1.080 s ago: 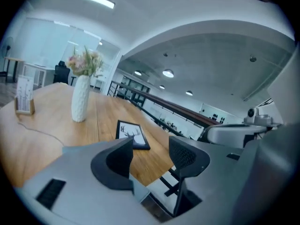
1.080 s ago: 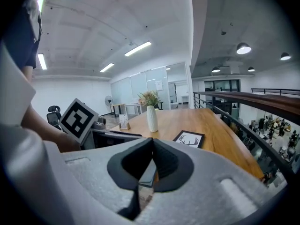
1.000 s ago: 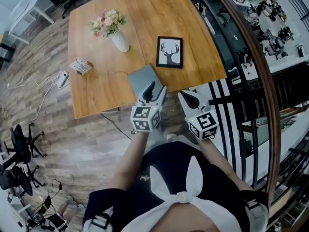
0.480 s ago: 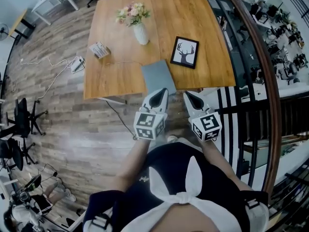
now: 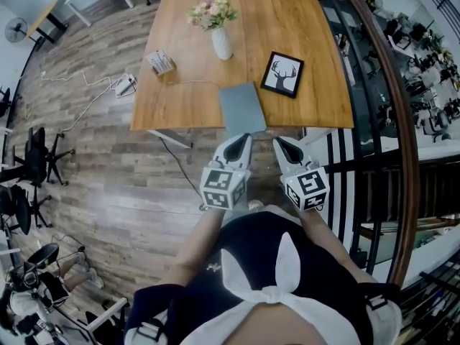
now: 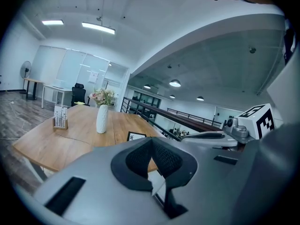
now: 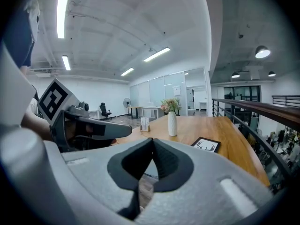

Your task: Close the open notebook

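The grey notebook (image 5: 242, 108) lies closed at the wooden worktop's (image 5: 180, 99) near edge, with a white vase (image 5: 221, 43), a framed deer picture (image 5: 282, 74) and a card stand (image 5: 162, 62) beyond it. The left gripper (image 5: 240, 139) and right gripper (image 5: 280, 144) hover off that edge, fingers pressed together (both empty).

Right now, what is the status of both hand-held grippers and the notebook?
Left hand-held gripper shut, empty; right hand-held gripper shut, empty. Notebook closed, flat on table. Nothing lies on it.

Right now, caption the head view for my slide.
Closed notebook on the wooden table; left gripper and right gripper, both shut, short of its edge.
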Demonstrator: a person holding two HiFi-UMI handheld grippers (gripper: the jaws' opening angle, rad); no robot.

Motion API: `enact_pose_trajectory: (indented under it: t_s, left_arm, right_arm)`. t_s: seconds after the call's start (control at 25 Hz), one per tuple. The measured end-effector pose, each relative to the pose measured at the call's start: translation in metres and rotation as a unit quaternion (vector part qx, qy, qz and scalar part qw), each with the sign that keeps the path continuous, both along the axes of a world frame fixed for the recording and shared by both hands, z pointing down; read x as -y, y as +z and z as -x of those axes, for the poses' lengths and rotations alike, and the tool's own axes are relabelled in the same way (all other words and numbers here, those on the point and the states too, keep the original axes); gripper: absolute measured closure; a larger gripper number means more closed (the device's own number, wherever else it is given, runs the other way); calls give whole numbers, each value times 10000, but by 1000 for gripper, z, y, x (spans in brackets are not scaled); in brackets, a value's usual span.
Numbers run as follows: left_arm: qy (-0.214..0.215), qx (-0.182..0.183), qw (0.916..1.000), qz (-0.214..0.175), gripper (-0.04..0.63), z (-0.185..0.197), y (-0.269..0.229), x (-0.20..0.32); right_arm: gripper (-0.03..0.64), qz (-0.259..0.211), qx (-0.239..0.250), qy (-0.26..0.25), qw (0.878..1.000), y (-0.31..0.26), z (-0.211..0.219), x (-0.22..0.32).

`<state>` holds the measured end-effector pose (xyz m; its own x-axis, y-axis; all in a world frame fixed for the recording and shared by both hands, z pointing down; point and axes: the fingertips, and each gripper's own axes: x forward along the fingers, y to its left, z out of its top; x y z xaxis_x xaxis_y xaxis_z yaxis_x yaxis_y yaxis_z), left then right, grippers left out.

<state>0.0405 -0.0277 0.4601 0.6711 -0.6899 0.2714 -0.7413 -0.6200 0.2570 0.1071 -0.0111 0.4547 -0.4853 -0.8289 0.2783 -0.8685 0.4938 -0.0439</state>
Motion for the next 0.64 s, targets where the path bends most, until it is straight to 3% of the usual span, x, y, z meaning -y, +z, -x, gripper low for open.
enact_pose_trajectory:
  t_s: [0.64]
  left_arm:
    - [-113,117,9998,114,578,6,13,-26]
  right_arm:
    - [620,27,5,-158,9999,8,8,-22]
